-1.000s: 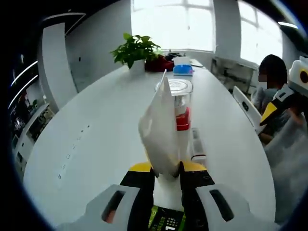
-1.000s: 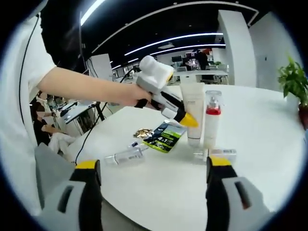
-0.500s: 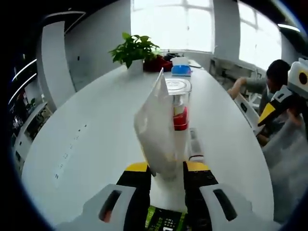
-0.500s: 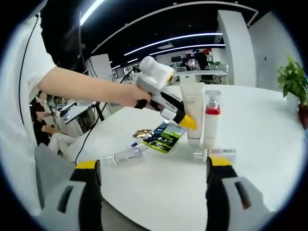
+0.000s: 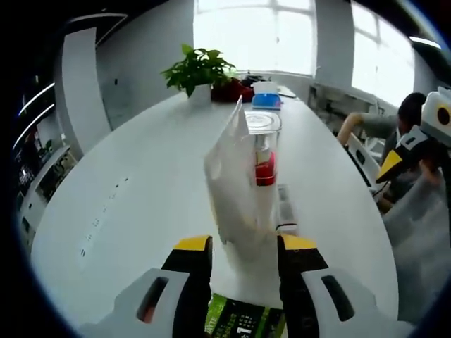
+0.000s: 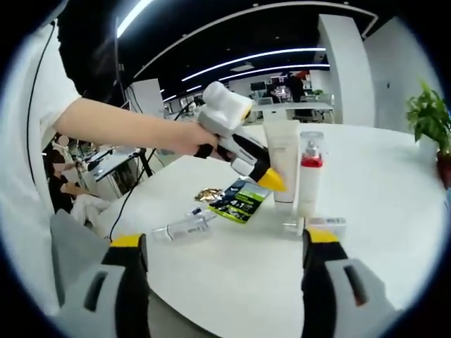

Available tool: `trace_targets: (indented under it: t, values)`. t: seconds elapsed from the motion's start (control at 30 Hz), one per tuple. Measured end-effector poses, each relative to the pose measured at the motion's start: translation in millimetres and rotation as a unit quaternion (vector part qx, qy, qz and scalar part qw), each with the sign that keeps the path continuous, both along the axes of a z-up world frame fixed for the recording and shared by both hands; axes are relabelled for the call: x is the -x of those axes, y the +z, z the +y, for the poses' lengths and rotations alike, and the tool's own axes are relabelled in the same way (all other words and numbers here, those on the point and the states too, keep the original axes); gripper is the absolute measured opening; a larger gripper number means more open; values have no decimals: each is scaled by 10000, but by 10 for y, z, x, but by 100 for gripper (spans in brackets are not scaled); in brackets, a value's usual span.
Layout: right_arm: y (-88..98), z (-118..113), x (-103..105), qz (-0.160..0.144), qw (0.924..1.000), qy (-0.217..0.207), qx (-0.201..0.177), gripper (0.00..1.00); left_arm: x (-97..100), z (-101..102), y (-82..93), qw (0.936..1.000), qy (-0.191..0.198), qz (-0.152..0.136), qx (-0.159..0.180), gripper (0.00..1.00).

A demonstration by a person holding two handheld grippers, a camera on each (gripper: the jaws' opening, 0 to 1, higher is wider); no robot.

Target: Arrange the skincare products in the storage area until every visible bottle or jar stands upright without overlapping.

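Note:
A white tube (image 5: 236,179) stands upright on the white table (image 5: 141,204), right beside a clear pump bottle with a red band (image 5: 266,165). My left gripper (image 5: 243,246) is open, its yellow-tipped jaws standing a little apart from either side of the tube's base. From the right gripper view, the left gripper (image 6: 270,181) is held by a hand next to the tube (image 6: 283,165) and the pump bottle (image 6: 309,176). A small clear bottle (image 6: 183,227) lies on its side. My right gripper (image 6: 223,239) hangs wide open above the near table edge with nothing between its jaws.
A green sachet (image 6: 239,201), a gold packet (image 6: 209,193) and a small flat item (image 6: 320,224) lie around the standing bottles. A potted plant (image 5: 199,70) and a blue box (image 5: 268,102) sit at the table's far end. A person sits at the right (image 5: 405,120).
My left gripper's jaws have spread and drawn back slightly from the white tube, which now stands on its own. The right gripper has not moved.

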State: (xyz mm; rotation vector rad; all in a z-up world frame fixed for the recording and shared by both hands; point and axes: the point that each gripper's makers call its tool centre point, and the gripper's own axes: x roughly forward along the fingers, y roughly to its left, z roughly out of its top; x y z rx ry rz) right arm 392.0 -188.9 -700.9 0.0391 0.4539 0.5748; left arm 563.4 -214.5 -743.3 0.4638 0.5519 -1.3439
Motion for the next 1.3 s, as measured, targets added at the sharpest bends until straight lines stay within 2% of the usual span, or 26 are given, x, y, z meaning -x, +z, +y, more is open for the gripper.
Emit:
trace_targets:
  t: [0.33, 0.8, 0.9, 1.07, 1.3]
  values:
    - [2, 4, 0, -6, 10000, 18, -7, 91, 76, 201, 28, 9998, 148, 80, -99, 48]
    - [-26, 16, 2, 16, 10000, 69, 32, 91, 175, 560, 86, 9976, 634, 252, -104, 59]
    - [-39, 24, 9, 19, 9999, 98, 80, 91, 284, 673, 114, 9958, 838, 372, 43, 63]
    - [-53, 30, 20, 18, 9998, 144, 98, 91, 463, 919, 28, 9930, 1069, 508, 12, 66]
    - [-78, 25, 25, 23, 9997, 181, 136, 91, 632, 1216, -29, 9858, 1511, 726, 70, 71]
